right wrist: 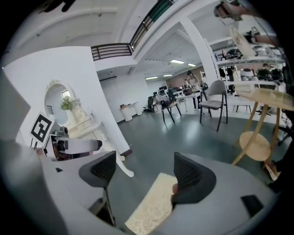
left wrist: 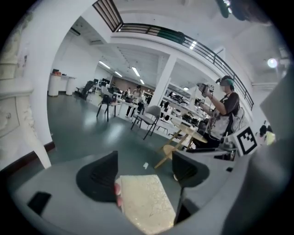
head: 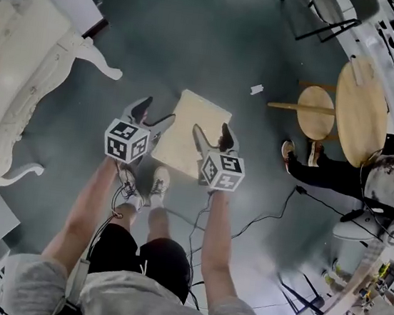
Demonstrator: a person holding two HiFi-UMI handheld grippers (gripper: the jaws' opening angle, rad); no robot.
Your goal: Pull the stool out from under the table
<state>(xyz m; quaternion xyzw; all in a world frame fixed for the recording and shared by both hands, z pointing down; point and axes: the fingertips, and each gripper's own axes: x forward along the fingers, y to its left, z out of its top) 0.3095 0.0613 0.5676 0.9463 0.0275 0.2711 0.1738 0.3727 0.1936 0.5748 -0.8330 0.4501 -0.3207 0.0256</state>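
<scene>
On the grey floor (head: 198, 38), just ahead of the person's feet, the cream-topped stool (head: 189, 109) stands well apart from the white table (head: 23, 58). Left gripper (head: 157, 110) and right gripper (head: 212, 128): jaws spread, clasping nothing, flanking the seat's edges.

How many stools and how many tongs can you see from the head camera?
Stools: 2, the square cream stool and the round wooden stool.
Tongs: 2, the left tongs and the right tongs.
Total: 4.
</scene>
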